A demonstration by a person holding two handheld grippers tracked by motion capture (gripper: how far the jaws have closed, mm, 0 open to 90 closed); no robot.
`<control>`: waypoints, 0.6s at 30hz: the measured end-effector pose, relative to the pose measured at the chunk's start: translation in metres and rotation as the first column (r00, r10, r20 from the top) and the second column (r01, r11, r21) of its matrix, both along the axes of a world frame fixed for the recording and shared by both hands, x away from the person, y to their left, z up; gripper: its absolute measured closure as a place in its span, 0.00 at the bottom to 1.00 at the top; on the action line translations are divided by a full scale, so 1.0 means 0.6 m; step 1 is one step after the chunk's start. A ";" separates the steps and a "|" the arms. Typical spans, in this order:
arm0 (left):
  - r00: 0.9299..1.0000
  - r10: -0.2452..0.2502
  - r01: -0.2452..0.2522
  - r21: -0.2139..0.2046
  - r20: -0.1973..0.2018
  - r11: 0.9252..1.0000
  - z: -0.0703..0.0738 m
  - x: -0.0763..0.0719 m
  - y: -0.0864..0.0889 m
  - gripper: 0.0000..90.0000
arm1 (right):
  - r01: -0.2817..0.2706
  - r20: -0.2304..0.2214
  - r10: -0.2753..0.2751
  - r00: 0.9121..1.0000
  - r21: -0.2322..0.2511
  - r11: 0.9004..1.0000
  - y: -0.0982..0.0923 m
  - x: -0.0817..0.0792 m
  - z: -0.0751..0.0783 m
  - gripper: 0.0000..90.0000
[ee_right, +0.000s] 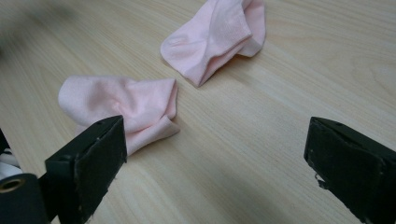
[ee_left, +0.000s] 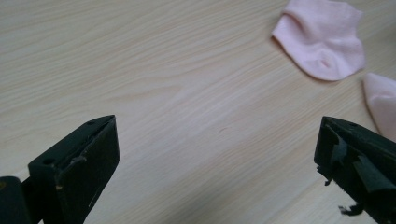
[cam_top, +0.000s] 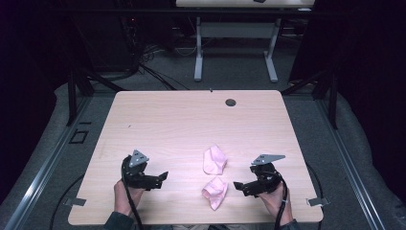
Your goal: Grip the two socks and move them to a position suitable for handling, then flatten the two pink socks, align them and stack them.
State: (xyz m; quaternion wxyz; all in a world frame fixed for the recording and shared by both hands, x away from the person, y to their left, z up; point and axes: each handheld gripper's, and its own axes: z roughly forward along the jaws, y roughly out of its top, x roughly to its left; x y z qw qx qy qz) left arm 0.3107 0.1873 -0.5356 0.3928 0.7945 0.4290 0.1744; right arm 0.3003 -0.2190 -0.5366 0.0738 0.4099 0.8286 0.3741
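Two small pink socks lie crumpled on the pale wooden table, near its front middle. The farther sock lies just behind the nearer sock. My left gripper rests low over the table, left of the socks and pointing toward them. It is open, with bare wood between its jaws. My right gripper is open too and points at the socks from their right. Its left jaw sits just in front of the nearer sock without touching it.
A round cable hole sits near the table's far edge. Beyond the table stand the white legs of another desk on grey floor. Black frame posts flank the table. Bare wood spreads over the far half.
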 end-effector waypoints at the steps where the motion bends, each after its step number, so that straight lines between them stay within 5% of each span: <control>1: 1.000 -0.014 0.014 -0.008 0.006 1.000 0.004 -0.002 -0.007 0.00 | 0.006 -0.004 -0.006 1.000 0.001 1.000 0.001 -0.001 0.000 0.06; 13: 0.989 -0.143 0.143 0.000 0.034 0.990 0.042 -0.021 -0.083 0.00 | -0.005 -0.007 0.005 1.000 -0.008 1.000 0.005 -0.008 0.000 0.07; 18: 0.969 -0.247 0.246 0.032 0.016 0.969 0.051 -0.032 -0.136 0.01 | -0.001 -0.014 0.001 1.000 0.000 1.000 0.006 -0.009 -0.004 0.09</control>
